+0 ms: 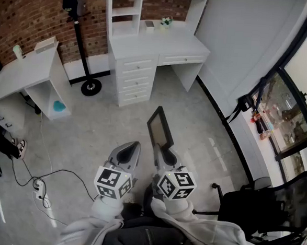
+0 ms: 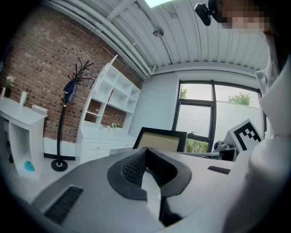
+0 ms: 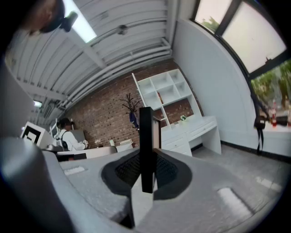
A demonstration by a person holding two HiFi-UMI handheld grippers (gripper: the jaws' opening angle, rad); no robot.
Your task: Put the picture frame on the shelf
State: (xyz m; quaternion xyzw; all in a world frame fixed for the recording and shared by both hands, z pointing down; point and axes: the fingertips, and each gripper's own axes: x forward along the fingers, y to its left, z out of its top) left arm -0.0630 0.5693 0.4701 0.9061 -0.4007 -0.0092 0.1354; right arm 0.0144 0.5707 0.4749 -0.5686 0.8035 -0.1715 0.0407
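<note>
Carrying step: fingers of the right gripper clamp the picture frame (the left gripper is clenched, empty); next, reach the far shelf and stand it there.

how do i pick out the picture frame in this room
Start at the white desk against the brick wall, then drop across the grey floor to the two grippers nearest the camera. The picture frame stands up in the right gripper, clamped between its fingers. It is the only flat, black-rimmed rectangle there; the left gripper beside it is shut and empty.
</note>
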